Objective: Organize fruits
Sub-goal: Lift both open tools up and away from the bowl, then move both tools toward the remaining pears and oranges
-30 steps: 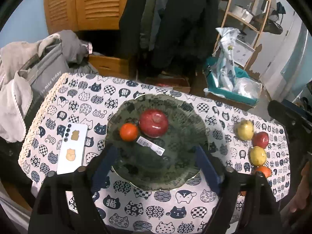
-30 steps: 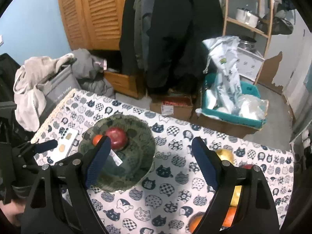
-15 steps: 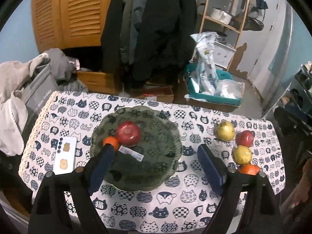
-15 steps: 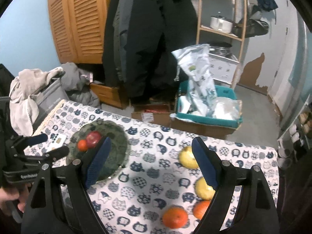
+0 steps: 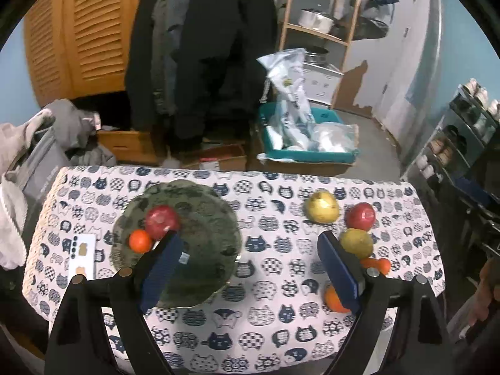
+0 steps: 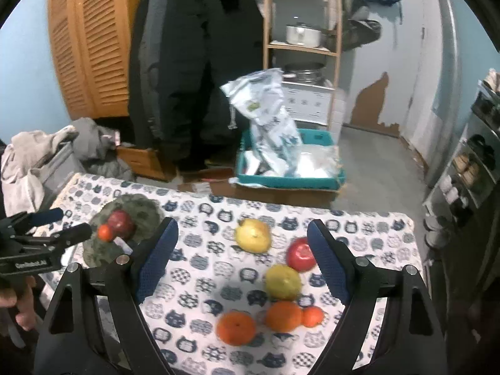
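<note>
A dark green plate on the cat-print tablecloth holds a red apple and a small orange. Right of the plate lie loose fruits: a yellow one, a red apple, a yellow-green one and oranges. My left gripper hangs open above the cloth between plate and loose fruits, holding nothing. The right gripper is open and empty above the loose group: yellow fruit, red apple, oranges. In the right wrist view the left gripper hovers beside the plate.
A white card lies left of the plate. Grey laundry is piled past the table's left edge. Behind the table stand a teal bin with bags, hanging dark coats and a wooden shelf. A hand grips the left tool.
Both views have pulled back, risen and swung to the right, from the plate toward the loose fruits. Both grippers stayed open and empty. No fruit has moved.
</note>
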`<state>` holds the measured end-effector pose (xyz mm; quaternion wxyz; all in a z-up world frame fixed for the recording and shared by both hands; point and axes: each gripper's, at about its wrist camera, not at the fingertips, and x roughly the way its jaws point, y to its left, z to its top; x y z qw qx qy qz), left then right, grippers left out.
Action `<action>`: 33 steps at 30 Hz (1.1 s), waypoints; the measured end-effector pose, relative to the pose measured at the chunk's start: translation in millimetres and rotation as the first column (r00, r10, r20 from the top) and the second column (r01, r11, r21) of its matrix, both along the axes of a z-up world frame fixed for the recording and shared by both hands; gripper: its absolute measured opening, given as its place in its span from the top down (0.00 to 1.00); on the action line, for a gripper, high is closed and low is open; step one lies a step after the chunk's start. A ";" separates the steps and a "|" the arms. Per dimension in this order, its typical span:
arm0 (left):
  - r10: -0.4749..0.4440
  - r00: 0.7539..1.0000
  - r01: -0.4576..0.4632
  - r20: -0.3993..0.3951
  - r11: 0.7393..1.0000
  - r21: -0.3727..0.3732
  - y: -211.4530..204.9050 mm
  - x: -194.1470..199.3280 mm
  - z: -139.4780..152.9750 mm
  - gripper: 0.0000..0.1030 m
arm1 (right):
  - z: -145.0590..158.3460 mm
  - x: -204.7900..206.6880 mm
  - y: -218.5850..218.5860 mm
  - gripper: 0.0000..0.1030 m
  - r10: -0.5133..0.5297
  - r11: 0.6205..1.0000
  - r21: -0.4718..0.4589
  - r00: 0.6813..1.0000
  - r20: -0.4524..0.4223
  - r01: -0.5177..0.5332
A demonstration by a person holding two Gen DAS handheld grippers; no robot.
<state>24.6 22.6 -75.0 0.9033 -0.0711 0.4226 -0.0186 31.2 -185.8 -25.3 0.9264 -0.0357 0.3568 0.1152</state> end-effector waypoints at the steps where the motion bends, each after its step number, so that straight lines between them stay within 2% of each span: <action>1: -0.009 1.000 0.009 0.001 1.000 -0.001 -5.4 0.0 0.8 0.11 | -0.8 -1.3 -6.4 0.18 -0.012 1.000 -0.001 1.000 0.000 0.012; 7: -0.068 0.998 0.068 -0.003 0.998 0.019 -38.5 4.8 -0.4 0.08 | -10.8 -6.0 -43.2 0.18 -0.078 0.997 0.000 0.997 -0.027 0.078; 12: -0.122 0.992 0.123 -0.035 0.991 0.043 -67.8 11.1 -12.9 0.08 | -25.3 -7.2 -71.3 0.18 -0.131 0.991 -0.007 0.990 -0.060 0.131; 19: -0.171 0.980 0.178 -0.105 0.982 0.063 -106.2 18.2 -40.3 0.08 | -46.6 -7.2 -97.4 0.18 -0.170 0.985 -0.009 0.979 -0.114 0.171; 28: -0.191 0.963 0.205 -0.192 0.977 0.053 -128.2 23.5 -77.5 0.08 | -77.9 -4.3 -114.2 0.18 -0.185 0.982 -0.005 0.961 -0.204 0.188; 33: -0.203 0.948 0.227 -0.244 0.971 0.073 -141.2 28.3 -102.3 0.08 | -96.9 -2.1 -117.8 0.18 -0.186 0.982 -0.014 0.947 -0.262 0.189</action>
